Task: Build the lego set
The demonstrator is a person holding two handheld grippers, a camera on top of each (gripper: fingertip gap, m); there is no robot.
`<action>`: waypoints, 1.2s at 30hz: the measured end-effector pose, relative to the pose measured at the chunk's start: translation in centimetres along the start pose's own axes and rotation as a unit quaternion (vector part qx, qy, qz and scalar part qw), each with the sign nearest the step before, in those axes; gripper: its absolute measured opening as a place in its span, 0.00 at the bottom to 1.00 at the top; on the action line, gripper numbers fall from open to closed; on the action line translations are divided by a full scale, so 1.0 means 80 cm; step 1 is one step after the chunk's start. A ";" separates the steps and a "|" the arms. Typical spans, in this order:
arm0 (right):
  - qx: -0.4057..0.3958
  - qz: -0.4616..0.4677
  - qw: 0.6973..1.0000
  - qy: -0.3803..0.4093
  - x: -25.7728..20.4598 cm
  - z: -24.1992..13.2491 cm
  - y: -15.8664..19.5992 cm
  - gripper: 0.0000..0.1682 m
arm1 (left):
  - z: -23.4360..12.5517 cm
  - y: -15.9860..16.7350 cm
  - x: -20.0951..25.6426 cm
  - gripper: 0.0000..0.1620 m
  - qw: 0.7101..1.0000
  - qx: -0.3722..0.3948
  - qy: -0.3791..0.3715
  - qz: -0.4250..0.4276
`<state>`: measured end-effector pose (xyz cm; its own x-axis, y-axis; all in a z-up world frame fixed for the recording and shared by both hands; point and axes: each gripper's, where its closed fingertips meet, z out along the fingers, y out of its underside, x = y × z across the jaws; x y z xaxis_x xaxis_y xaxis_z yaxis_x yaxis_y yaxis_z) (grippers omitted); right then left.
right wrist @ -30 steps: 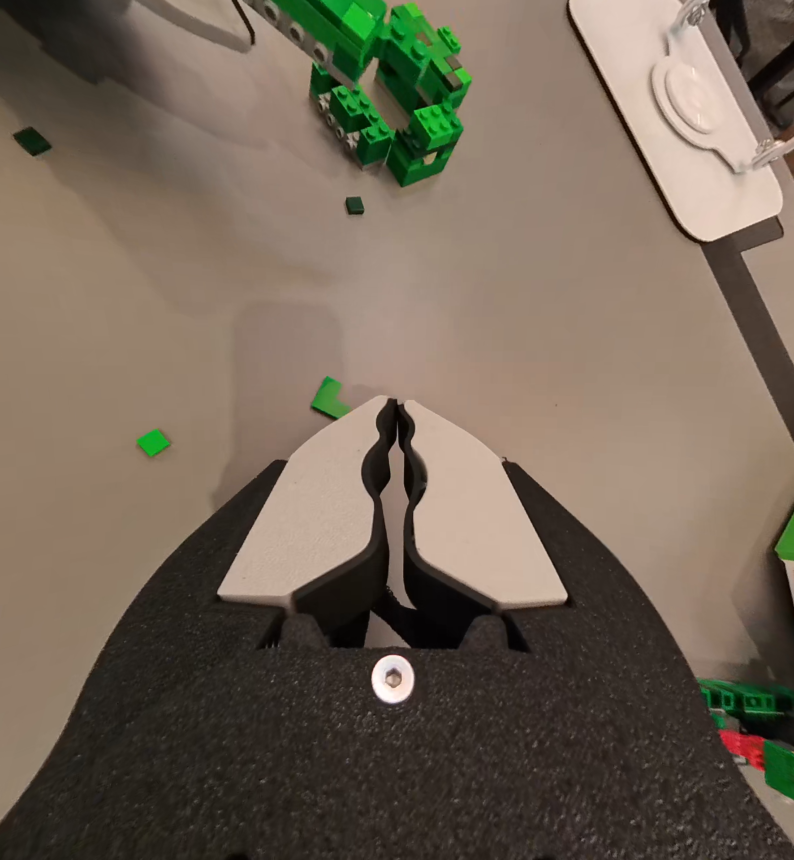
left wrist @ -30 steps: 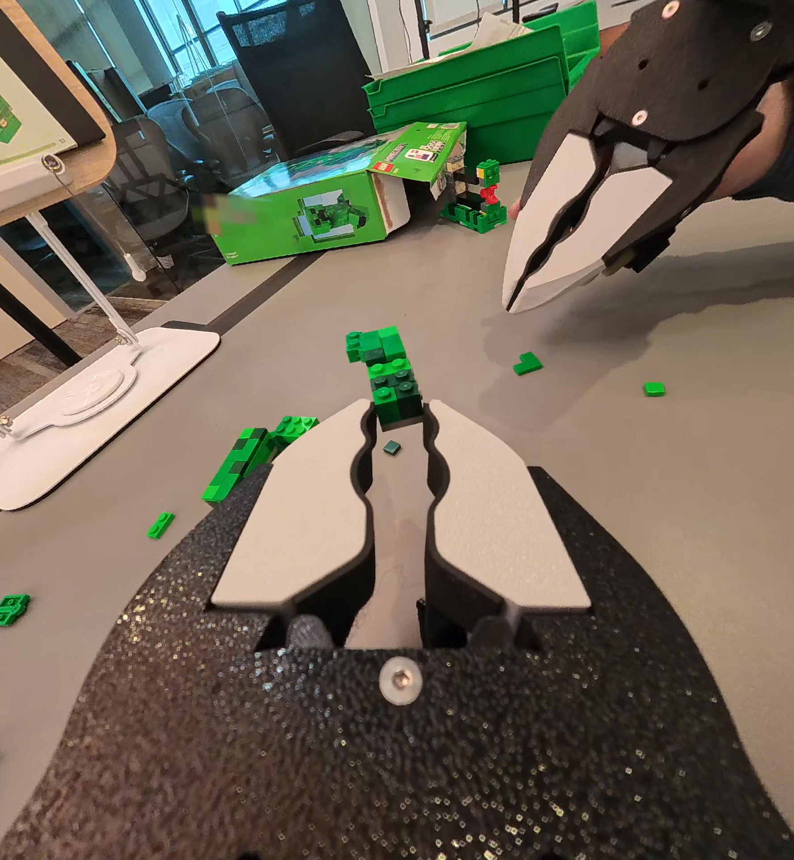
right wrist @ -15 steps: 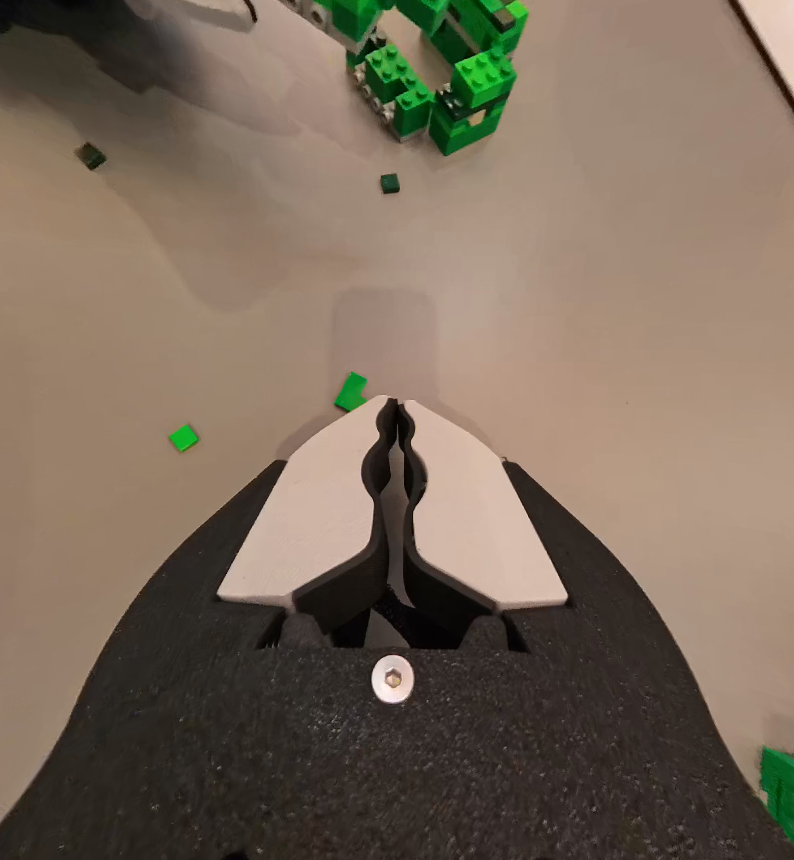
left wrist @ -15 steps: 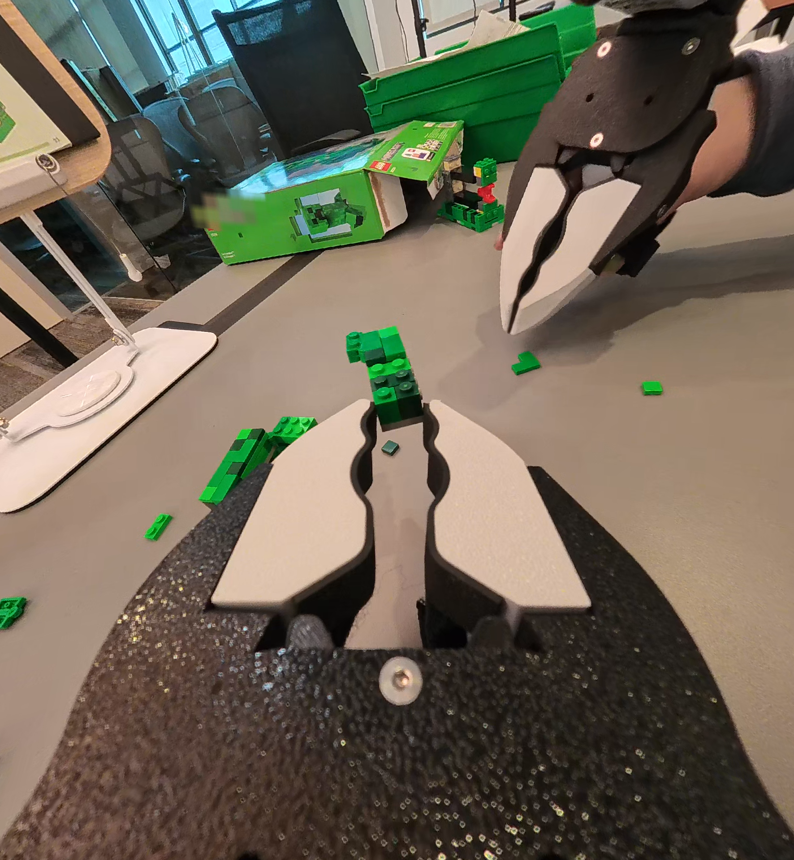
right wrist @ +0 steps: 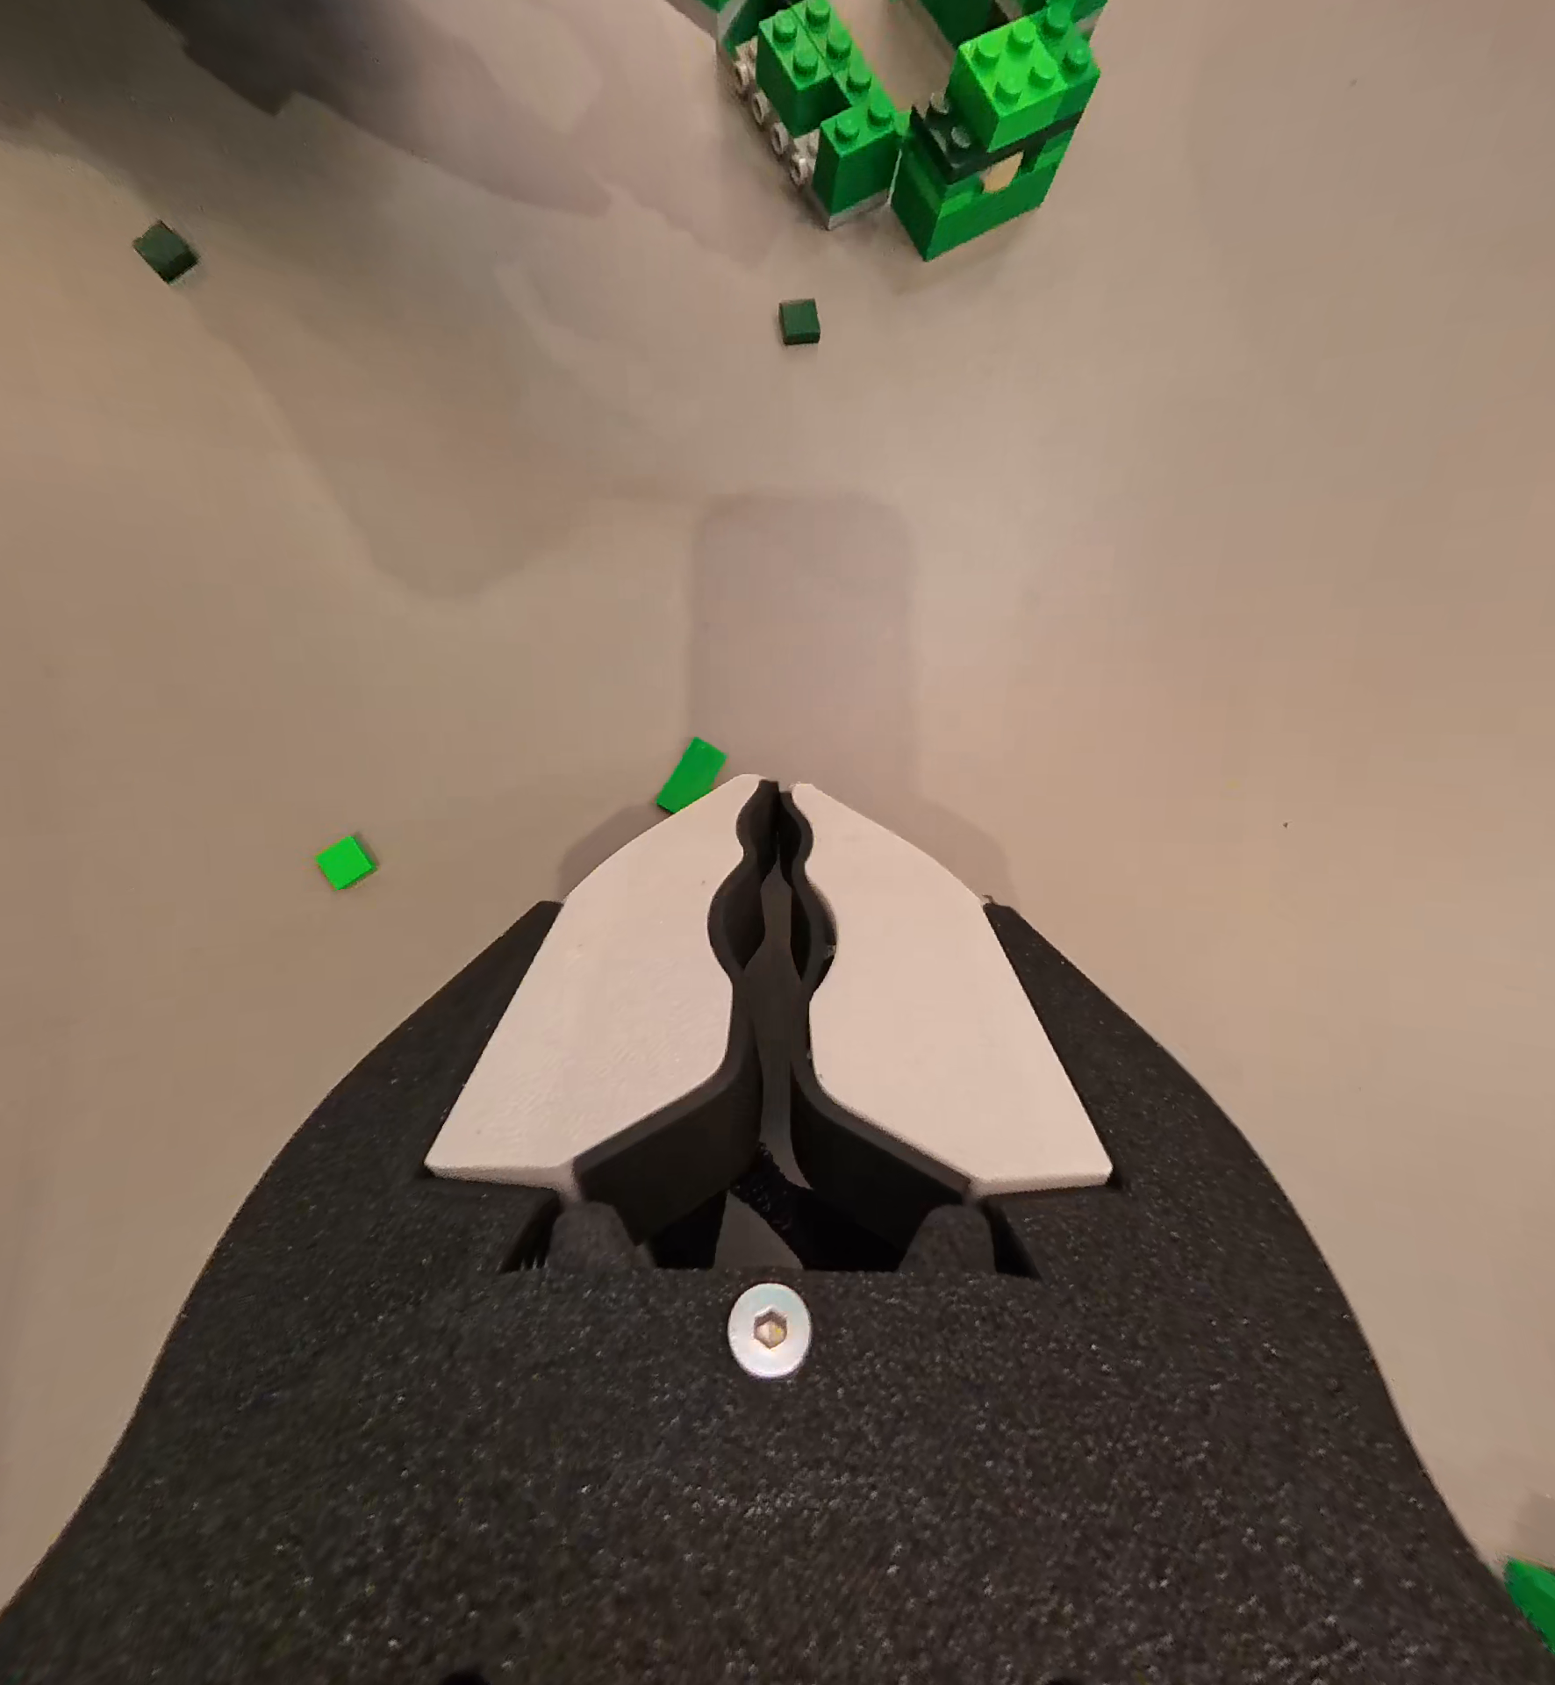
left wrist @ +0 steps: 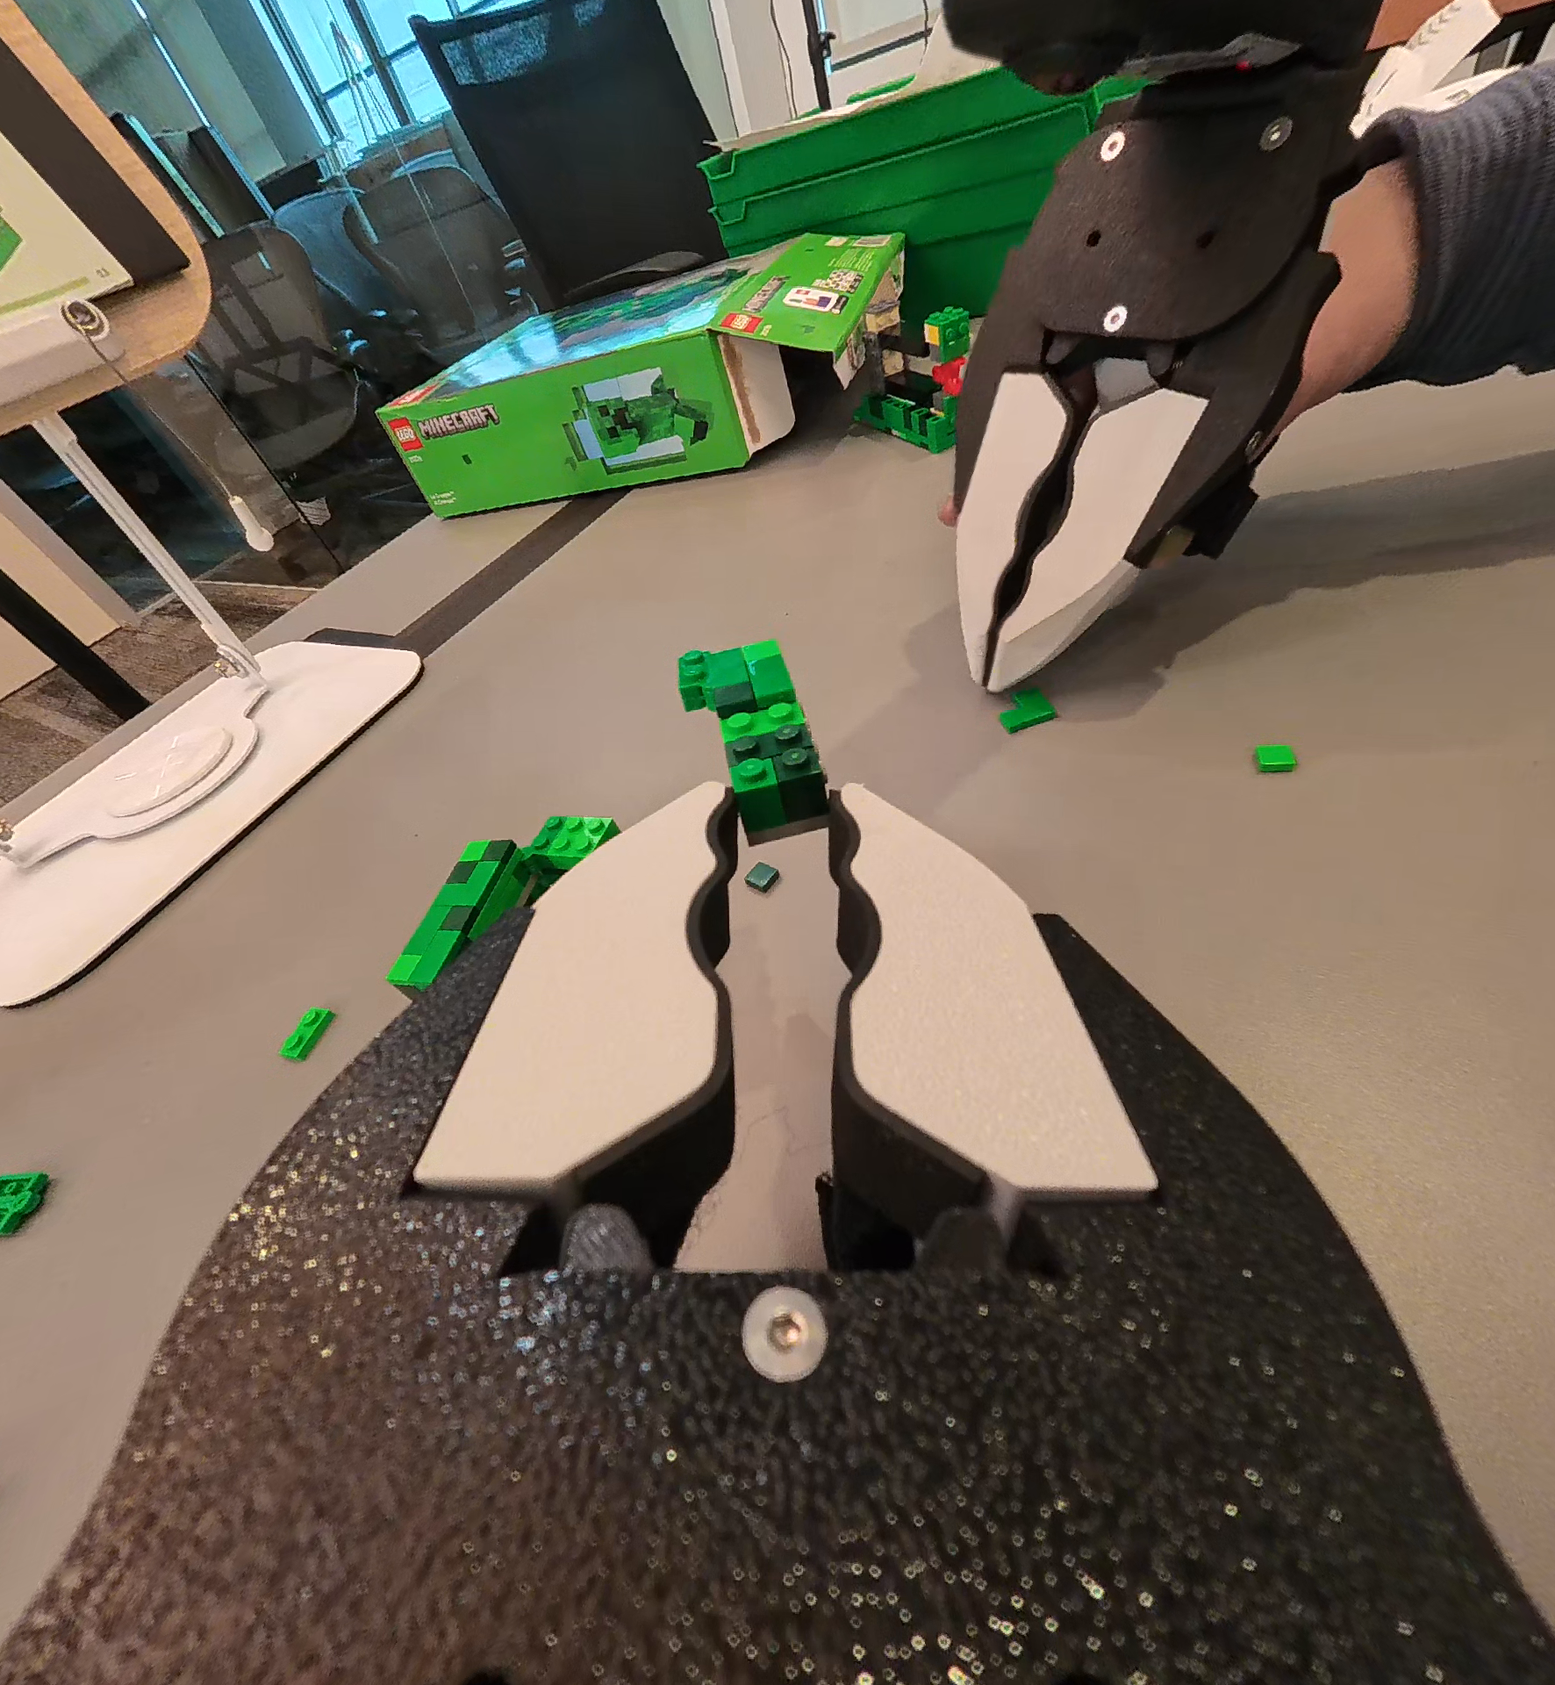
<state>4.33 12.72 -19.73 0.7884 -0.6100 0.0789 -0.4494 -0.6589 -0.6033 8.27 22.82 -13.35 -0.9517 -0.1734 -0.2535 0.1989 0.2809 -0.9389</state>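
My left gripper [left wrist: 785,802] is shut on the near end of a green brick assembly [left wrist: 769,739] that rests on the grey table; the assembly also shows in the right wrist view [right wrist: 920,128]. My right gripper [right wrist: 778,789] is shut and empty, pointing down at the table. Its tips [left wrist: 993,679] sit right beside a flat L-shaped green tile [left wrist: 1027,711], which lies just left of the tips in the right wrist view [right wrist: 692,775]. I cannot tell whether they touch.
A small dark green tile [left wrist: 761,877] lies under my left fingers, and a bright green square tile [left wrist: 1274,757] to the right. Another green build [left wrist: 482,903] and small plates [left wrist: 306,1033] lie left. An open green box [left wrist: 573,410], green bins [left wrist: 892,182] and a white stand base [left wrist: 145,775] are behind. About 12 cm separates my left fingertips from my right. It is some 7 cm from my left tips to the small dark green tile [left wrist: 761,877]. The right camera catches it too, in the right wrist view [right wrist: 798,318].
My right gripper has come down and toward the L-shaped tile, staying shut. My left gripper and the assembly have not moved.
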 end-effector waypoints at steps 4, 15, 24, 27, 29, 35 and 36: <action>-0.005 0.001 1.000 -0.004 -0.007 0.000 0.003 0.00 | 0.000 0.000 0.000 0.11 1.000 -0.001 0.001 0.001; 0.003 0.007 0.997 -0.072 -0.049 -0.006 0.002 0.00 | 0.000 0.000 0.001 0.11 1.000 -0.001 0.002 0.002; 0.046 0.048 0.997 -0.031 -0.024 -0.022 0.003 0.00 | 0.000 0.000 0.001 0.11 1.000 -0.001 0.003 0.002; 0.040 0.038 0.998 -0.017 -0.022 -0.016 0.007 0.00 | 0.000 0.000 0.001 0.11 1.000 -0.001 0.003 0.001; 0.045 0.034 0.998 -0.010 -0.021 -0.011 0.006 0.00 | 0.000 0.000 0.001 0.11 1.000 -0.001 0.003 0.002; 0.044 0.039 0.998 -0.036 -0.033 -0.004 0.001 0.00 | 0.000 0.000 0.002 0.11 1.000 -0.001 0.004 0.002; 0.049 0.034 0.996 -0.059 -0.044 -0.003 -0.003 0.00 | 0.000 0.000 0.002 0.11 1.000 -0.001 0.004 0.002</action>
<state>1.52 14.90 -19.66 0.8041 -0.5918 -0.0562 -0.4655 -0.5681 -0.6787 8.15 22.79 -13.37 -0.9527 -0.1648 -0.2553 0.2022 0.2832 -0.9375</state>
